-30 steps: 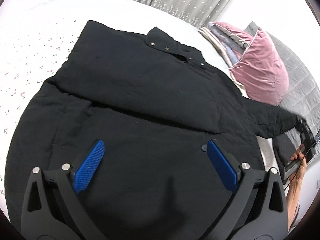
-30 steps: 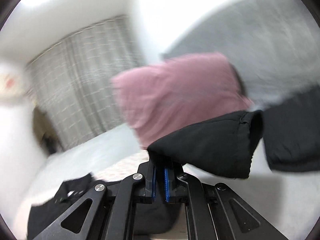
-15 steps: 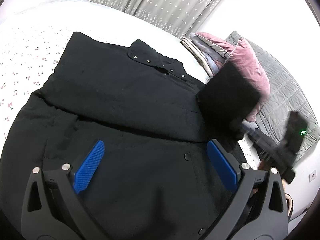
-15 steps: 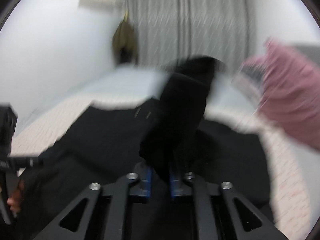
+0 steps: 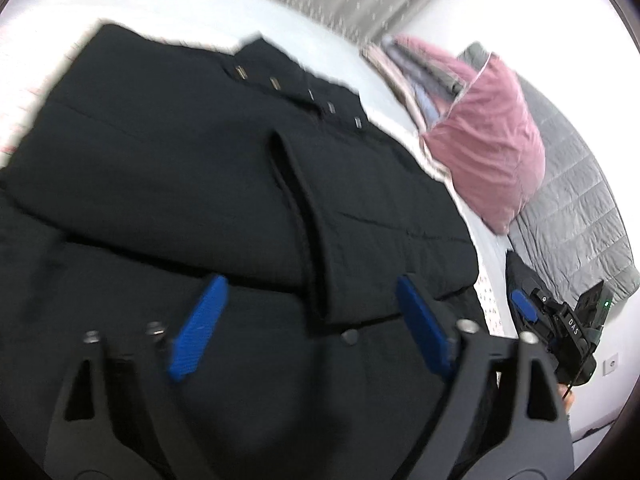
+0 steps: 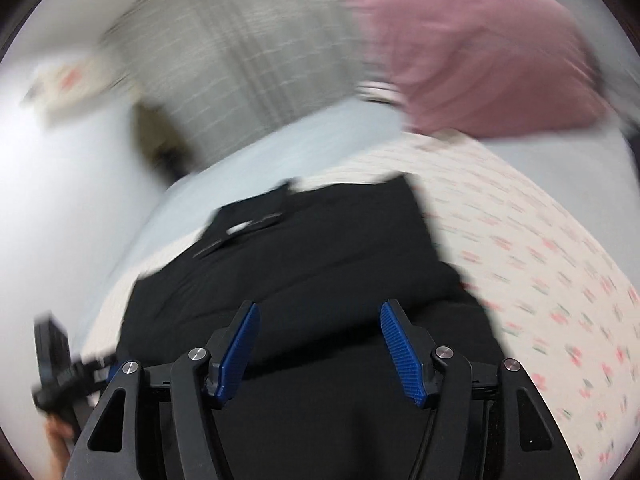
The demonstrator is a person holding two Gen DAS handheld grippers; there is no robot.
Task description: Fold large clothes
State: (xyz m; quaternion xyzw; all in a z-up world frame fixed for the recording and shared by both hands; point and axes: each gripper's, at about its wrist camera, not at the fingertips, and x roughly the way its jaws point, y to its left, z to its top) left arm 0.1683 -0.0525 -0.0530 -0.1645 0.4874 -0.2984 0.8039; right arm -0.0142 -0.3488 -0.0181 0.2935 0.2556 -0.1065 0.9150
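Black coat (image 5: 240, 184), soft, bulky: we would pinch its hem below the spread, empty left gripper (image 5: 308, 332); right gripper (image 6: 320, 354) just opened, empty.

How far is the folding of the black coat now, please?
Done: the sleeve lies folded across the black coat. In hand: nothing; the right claw has just been opening and is empty, the left claw open, just closing somewhat, above the coat. Left: likely folding the body.
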